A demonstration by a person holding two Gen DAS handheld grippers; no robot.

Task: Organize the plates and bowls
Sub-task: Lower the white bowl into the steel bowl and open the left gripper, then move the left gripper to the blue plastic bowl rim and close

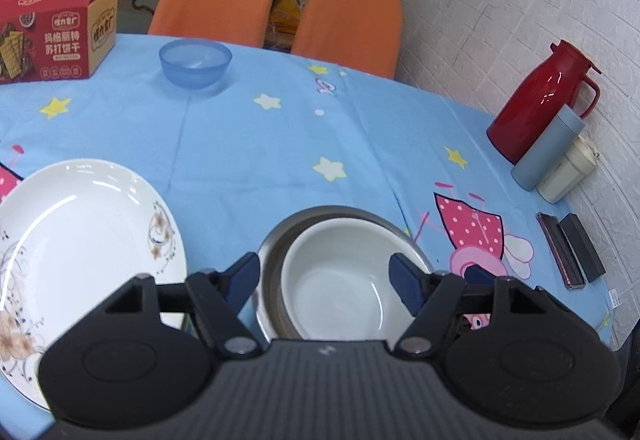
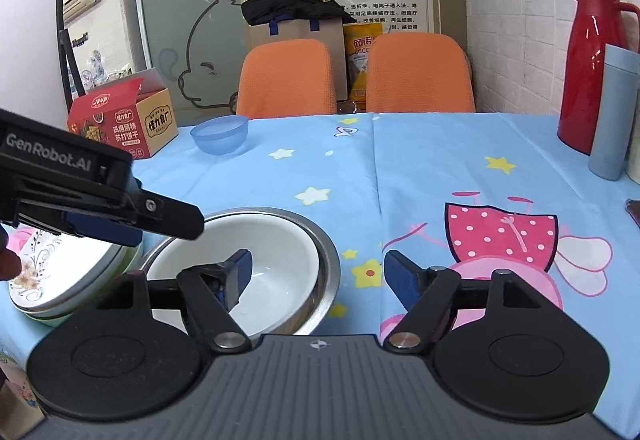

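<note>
A white bowl point(image 1: 336, 292) sits nested inside a steel bowl point(image 1: 280, 236) on the blue tablecloth. My left gripper point(image 1: 324, 276) is open and empty, its fingers spread just above the white bowl. A white flowered plate point(image 1: 80, 236) lies to the left. A blue plastic bowl point(image 1: 195, 63) stands at the far side. In the right wrist view, my right gripper point(image 2: 318, 272) is open and empty, its left finger over the white bowl point(image 2: 272, 252) in the steel bowl point(image 2: 328, 252). The left gripper point(image 2: 132, 215) reaches in from the left above the stacked plates point(image 2: 60, 280).
A red cracker box point(image 1: 56, 35) stands at the far left. A red thermos point(image 1: 544, 99), a blue tumbler point(image 1: 548, 151) and a cream container point(image 1: 564, 171) stand by the right wall. Two dark flat items point(image 1: 572, 252) lie near the right edge. Two orange chairs point(image 1: 272, 3) stand behind the table.
</note>
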